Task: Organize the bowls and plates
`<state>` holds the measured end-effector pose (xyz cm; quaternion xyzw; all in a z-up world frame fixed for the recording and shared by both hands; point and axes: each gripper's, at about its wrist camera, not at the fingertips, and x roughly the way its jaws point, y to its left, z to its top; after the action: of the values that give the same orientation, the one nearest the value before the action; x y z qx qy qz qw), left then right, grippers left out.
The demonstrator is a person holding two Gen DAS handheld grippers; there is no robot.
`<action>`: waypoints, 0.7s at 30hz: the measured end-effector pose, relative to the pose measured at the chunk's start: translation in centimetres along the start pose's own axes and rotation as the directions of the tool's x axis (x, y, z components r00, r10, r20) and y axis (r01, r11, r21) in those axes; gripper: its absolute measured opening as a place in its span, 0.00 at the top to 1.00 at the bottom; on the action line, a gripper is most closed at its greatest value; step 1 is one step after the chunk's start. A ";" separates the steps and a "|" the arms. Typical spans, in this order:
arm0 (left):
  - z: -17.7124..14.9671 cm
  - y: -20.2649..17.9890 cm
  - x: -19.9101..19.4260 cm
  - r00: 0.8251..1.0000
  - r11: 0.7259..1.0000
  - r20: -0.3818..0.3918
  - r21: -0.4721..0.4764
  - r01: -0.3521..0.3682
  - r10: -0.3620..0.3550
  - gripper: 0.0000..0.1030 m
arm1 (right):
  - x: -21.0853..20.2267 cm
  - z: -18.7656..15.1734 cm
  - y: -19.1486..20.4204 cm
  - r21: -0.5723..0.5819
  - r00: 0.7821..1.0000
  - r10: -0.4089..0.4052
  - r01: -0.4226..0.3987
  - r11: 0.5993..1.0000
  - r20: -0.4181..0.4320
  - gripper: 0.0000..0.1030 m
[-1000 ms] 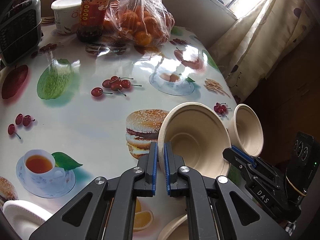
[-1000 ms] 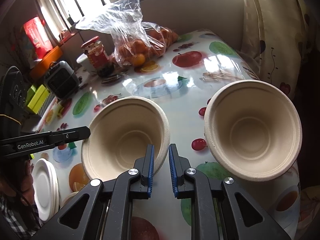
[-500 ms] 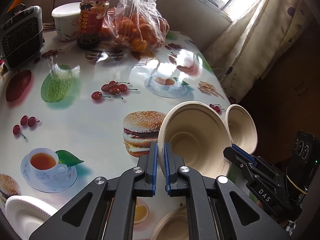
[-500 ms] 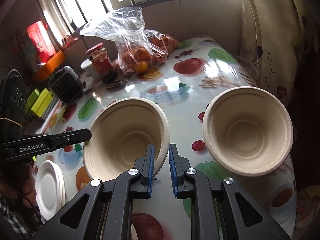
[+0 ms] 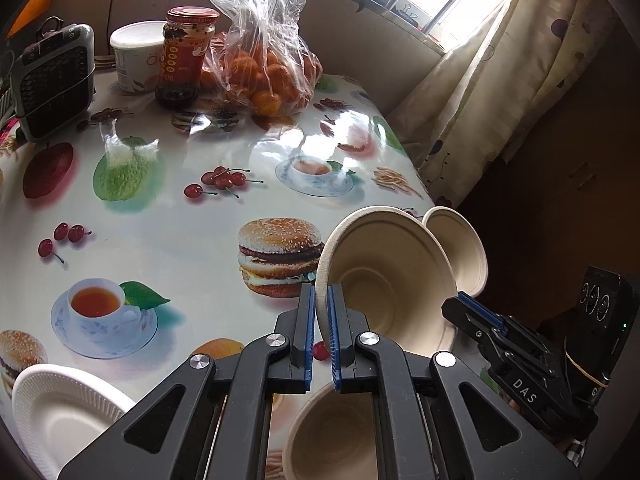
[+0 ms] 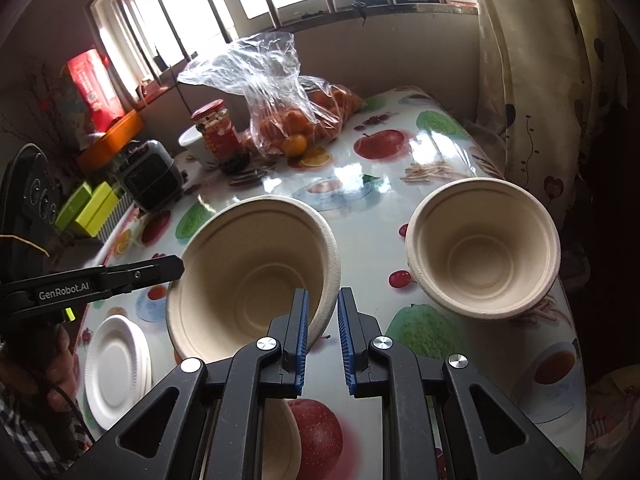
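Observation:
A beige paper bowl (image 5: 390, 280) hangs tilted above the table, and both grippers pinch its rim. My left gripper (image 5: 320, 300) is shut on its left rim. My right gripper (image 6: 322, 304) is shut on the same bowl (image 6: 252, 280) at its right rim, and shows at the right of the left wrist view (image 5: 476, 316). A second beige bowl (image 6: 482, 248) stands near the table's right edge. A third bowl (image 5: 336, 436) sits below the held one. White paper plates (image 6: 118, 364) are stacked at the near left.
At the far side of the fruit-print table (image 5: 168, 224) stand a bag of oranges (image 5: 264, 80), a red-lidded jar (image 5: 184, 60), a white tub (image 5: 134, 56) and a small heater (image 5: 52, 84). A curtain (image 6: 540, 80) hangs right.
Both grippers have lifted the bowl and drawn it back toward the near side. The table and the second bowl look farther away.

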<state>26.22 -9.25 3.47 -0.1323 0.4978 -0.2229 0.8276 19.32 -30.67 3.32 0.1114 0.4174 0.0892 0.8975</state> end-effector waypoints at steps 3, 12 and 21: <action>-0.5 -0.2 -0.6 1.000 1.000 0.005 0.005 0.004 -0.004 0.94 | -0.7 -0.4 0.3 0.001 1.000 0.002 -0.002 1.000 0.008 0.86; -2.0 -0.2 -2.1 1.000 1.000 0.016 0.004 0.018 -0.018 0.94 | -2.8 -1.9 1.3 0.000 1.000 0.008 -0.008 1.000 0.024 0.86; -4.0 -0.3 -3.7 0.999 0.999 0.023 0.015 0.036 -0.036 0.94 | -4.9 -4.0 2.2 0.003 0.999 0.013 -0.013 1.000 0.045 0.86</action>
<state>21.16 -7.65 4.54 -0.1378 0.4842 -0.2397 0.8301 13.01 -29.28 5.04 0.1174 0.3967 0.0918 0.9058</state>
